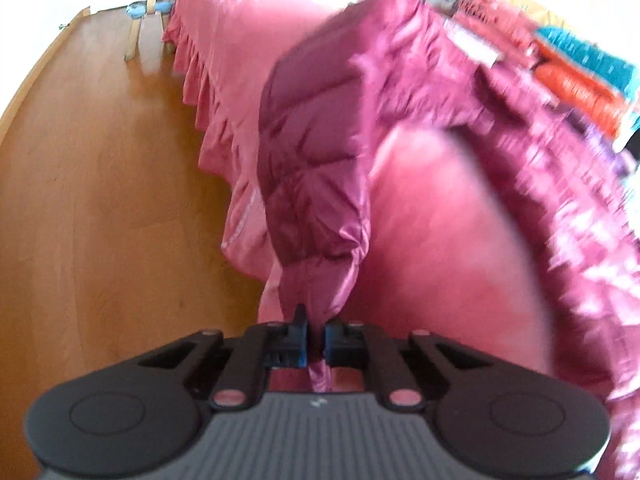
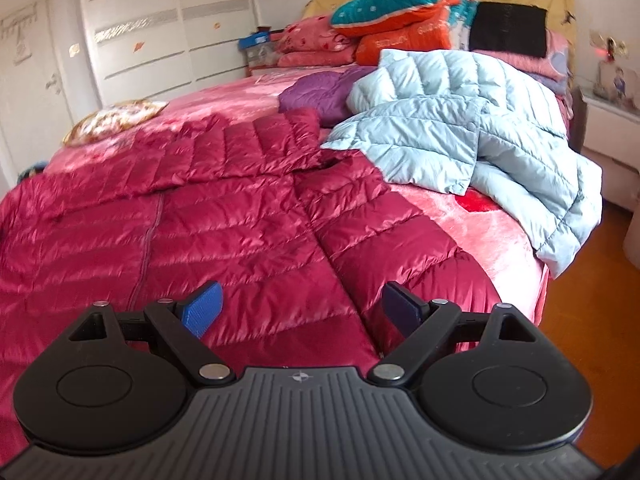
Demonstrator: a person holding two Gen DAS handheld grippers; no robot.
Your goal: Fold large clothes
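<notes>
My left claw [image 1: 316, 340] pinches a sleeve end of the red down jacket [image 2: 224, 216], which hangs away from it over the bed [image 1: 248, 12]. My right claw [image 2: 302, 310] hovers spread above the hem. The jacket looks light, puffy and slippery; its length runs away from me, so I'd grip seams.

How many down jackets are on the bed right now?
3: the red jacket spread under the open right gripper, the light blue jacket to its right, a purple one behind. More may be hidden.
</notes>
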